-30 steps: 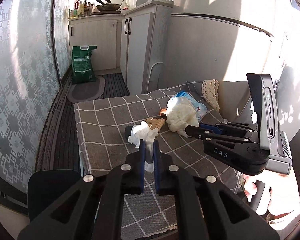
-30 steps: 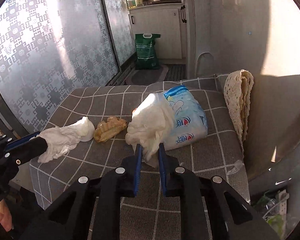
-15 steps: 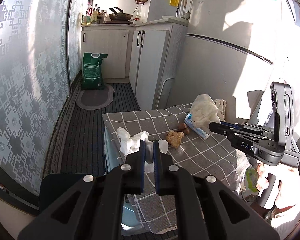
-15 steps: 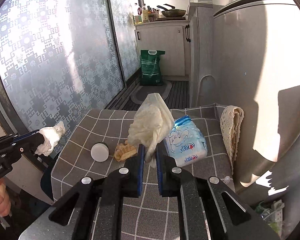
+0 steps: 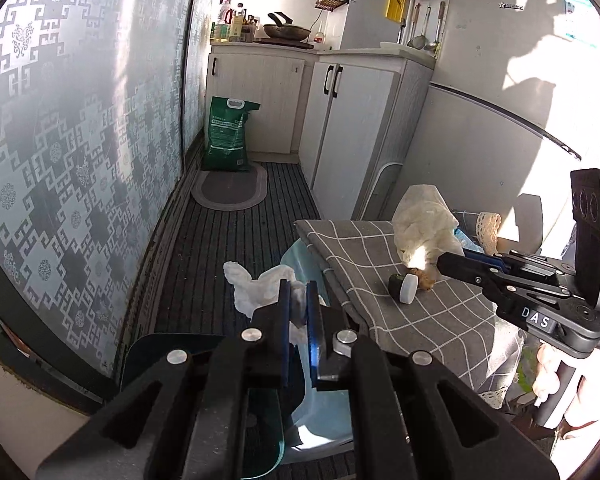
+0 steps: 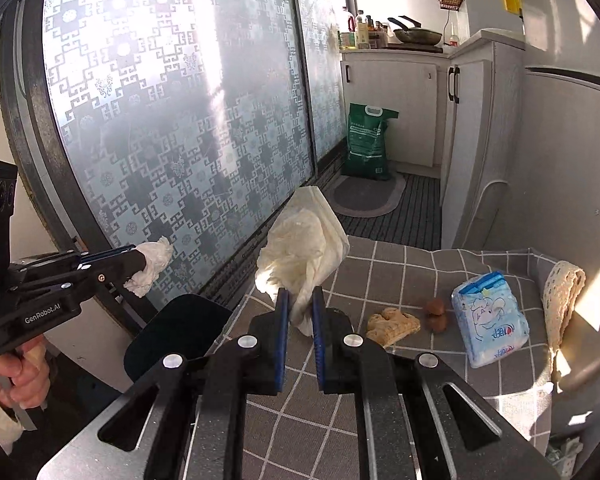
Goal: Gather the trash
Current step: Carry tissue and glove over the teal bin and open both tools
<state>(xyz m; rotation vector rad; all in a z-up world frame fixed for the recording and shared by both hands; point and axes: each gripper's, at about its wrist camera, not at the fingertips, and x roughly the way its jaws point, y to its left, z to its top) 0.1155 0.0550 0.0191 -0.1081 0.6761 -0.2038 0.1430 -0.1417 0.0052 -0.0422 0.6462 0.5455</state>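
Note:
My left gripper point(image 5: 296, 300) is shut on a crumpled white tissue point(image 5: 256, 286) and holds it in the air left of the table, above a pale blue bin point(image 5: 320, 412). It also shows in the right wrist view point(image 6: 150, 264). My right gripper point(image 6: 300, 308) is shut on a larger cream-white wad of tissue point(image 6: 304, 240), raised above the table's left part; this wad also shows in the left wrist view point(image 5: 424, 228). On the grey checked tablecloth point(image 6: 420, 276) lie a piece of bread point(image 6: 392, 325) and two small brown nuts point(image 6: 436, 312).
A blue-white tissue pack point(image 6: 490, 320) and a cream lace cloth point(image 6: 560, 296) lie at the table's right. A small white-capped dark jar point(image 5: 402, 286) lies on the cloth. A dark chair back point(image 6: 180, 328) stands by the table's left. A green sack point(image 5: 226, 136) and cabinets stand beyond.
Both grippers have lifted and swung left with their tissues. The left one has left the table and now hangs over the bin; the right one has risen higher above the table.

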